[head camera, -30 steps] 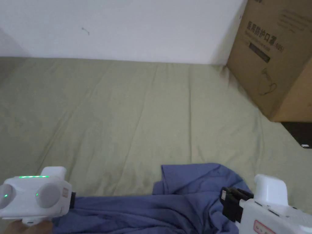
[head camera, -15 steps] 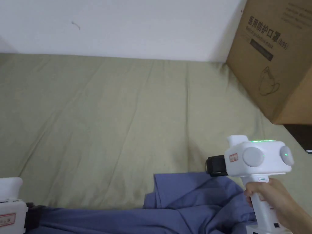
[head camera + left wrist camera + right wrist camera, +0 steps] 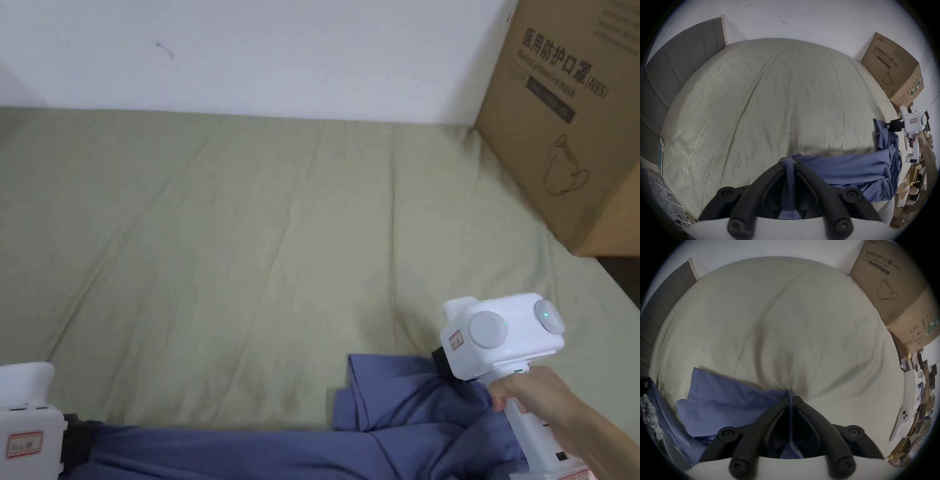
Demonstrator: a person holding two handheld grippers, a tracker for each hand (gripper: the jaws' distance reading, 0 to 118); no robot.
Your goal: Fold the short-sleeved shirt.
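The blue short-sleeved shirt [image 3: 387, 431] lies crumpled along the near edge of the green bed sheet [image 3: 262, 250]. My left gripper [image 3: 78, 437] sits at the bottom left of the head view, and in the left gripper view my left gripper [image 3: 790, 162] is shut on a bunched edge of the shirt [image 3: 843, 168]. My right gripper [image 3: 440, 365], held by a hand, is at the shirt's right end. In the right gripper view my right gripper [image 3: 791, 398] is shut on a thin fold of the shirt [image 3: 724, 399].
A large cardboard box [image 3: 569, 119] stands at the bed's far right corner against the white wall [image 3: 250, 56]. A grey headboard [image 3: 672, 68] bounds the bed on the left. Most of the sheet beyond the shirt is bare. Clutter lies off the bed's right side [image 3: 919, 402].
My right gripper rose from the bottom right corner up to the shirt's far right edge and then dipped slightly onto it. My left gripper dropped lower and left, drawing the shirt's edge out.
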